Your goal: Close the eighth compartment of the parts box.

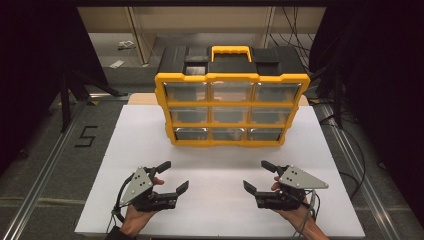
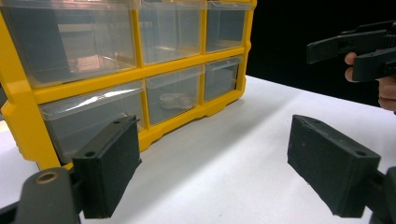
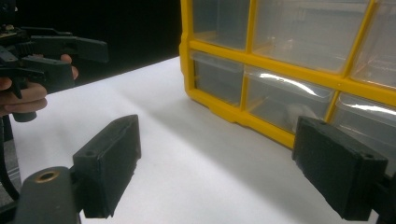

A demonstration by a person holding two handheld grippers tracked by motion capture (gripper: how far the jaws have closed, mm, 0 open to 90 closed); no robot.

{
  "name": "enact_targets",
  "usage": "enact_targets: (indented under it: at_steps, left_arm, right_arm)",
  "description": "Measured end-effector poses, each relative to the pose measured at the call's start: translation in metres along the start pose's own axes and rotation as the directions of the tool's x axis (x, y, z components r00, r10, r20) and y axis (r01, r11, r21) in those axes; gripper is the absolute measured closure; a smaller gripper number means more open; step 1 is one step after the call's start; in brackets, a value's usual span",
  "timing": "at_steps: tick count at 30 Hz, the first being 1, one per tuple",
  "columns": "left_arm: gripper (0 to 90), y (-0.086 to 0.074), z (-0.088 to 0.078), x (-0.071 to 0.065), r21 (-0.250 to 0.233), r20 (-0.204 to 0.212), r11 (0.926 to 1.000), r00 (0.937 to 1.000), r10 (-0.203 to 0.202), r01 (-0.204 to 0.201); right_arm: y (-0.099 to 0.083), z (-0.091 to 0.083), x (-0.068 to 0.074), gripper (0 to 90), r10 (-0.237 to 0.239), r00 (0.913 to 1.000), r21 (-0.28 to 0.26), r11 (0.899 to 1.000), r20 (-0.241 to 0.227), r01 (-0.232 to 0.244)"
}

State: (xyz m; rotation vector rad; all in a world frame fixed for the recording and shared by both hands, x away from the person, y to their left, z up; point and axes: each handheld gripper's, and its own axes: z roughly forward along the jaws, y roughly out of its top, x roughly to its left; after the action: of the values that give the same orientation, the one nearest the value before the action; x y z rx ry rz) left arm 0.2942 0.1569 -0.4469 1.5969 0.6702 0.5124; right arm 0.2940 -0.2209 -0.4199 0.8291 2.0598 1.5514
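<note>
A yellow and black organiser [image 1: 231, 102] with clear drawers in three rows stands upright at the back of the white table [image 1: 220, 200], its drawers all pushed in. Its yellow frame [image 2: 88, 84] [image 3: 261, 70] faces both gripper views. A pale object lies inside the bottom middle drawer [image 2: 173, 99]. My left gripper [image 1: 173, 176] rests open near the front left, nothing between its jaws. My right gripper [image 1: 259, 175] mirrors it at the front right, also open and holding nothing. Both stand well short of the organiser.
Grey floor with metal rails flanks the table; a "5" mark [image 1: 86, 136] lies on the floor at left. Cables hang behind the organiser at right. In each gripper view the other hand's gripper [image 2: 359, 49] [image 3: 46, 56] appears farther off.
</note>
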Motion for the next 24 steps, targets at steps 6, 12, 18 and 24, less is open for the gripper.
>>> enact_targets:
  at_steps: [6,12,18,24]
  left_arm:
    - [16.5,0.0001,-0.0002,0.0,-0.004,0.003,1.0,1.0,0.002,-0.002]
    - [16.4,0.0,0.0006,-0.0001,-0.004,0.003,1.0,1.0,0.004,-0.004]
    - [16.4,0.0,0.001,-0.0002,-0.004,0.004,1.0,1.0,0.005,-0.005]
    - [16.4,0.0001,0.0009,-0.0001,-0.005,0.003,1.0,1.0,0.005,-0.005]
  right_arm:
    - [-0.0005,-0.003,0.0011,16.4,-0.004,1.0,-0.002,1.0,-0.001,0.004]
    - [-0.0007,-0.0025,0.0013,16.3,-0.011,0.9999,-0.002,1.0,0.002,0.011]
    - [-0.0003,-0.003,-0.0005,16.1,-0.009,0.9999,-0.005,1.0,0.01,0.009]
    - [-0.0001,-0.0031,-0.0007,16.0,-0.007,0.9999,-0.009,1.0,0.011,0.007]
